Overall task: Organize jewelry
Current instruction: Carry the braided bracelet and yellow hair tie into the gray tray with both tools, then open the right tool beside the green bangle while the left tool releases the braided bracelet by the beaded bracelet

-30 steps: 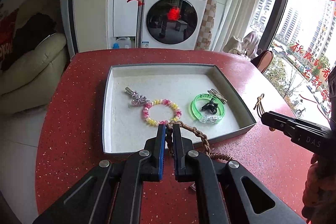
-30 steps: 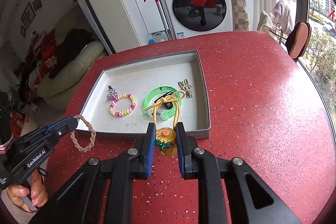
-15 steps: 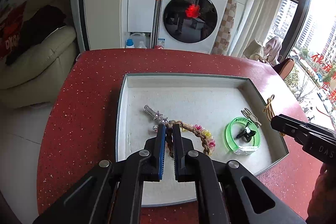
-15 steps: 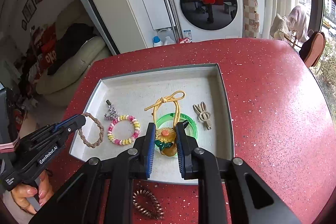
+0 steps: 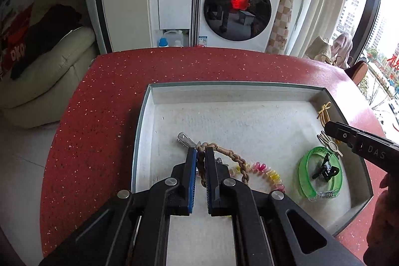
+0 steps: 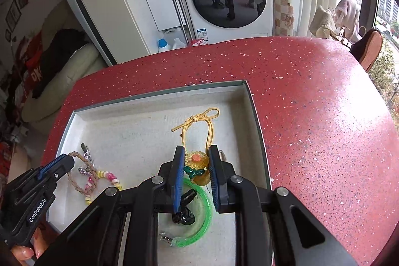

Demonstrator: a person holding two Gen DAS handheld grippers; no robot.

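A: Item one, braided band [image 5: 238,163]: soft, light cord, limp. The left gripper [image 5: 201,156] is clamped on one end of the loop; the rest hangs over the tray [image 5: 249,91], above the bead bracelet [image 5: 268,172].

B: Item two, flower tie [image 6: 198,161]: hard resin charm on a thin gold elastic (likely slippery, possibly brittle). The right gripper [image 6: 197,162] is pinched on the charm itself, over the green bangle [image 6: 205,216]; the cord droops forward onto the tray floor.

A: The charm suits a grip; the elastic would slip.
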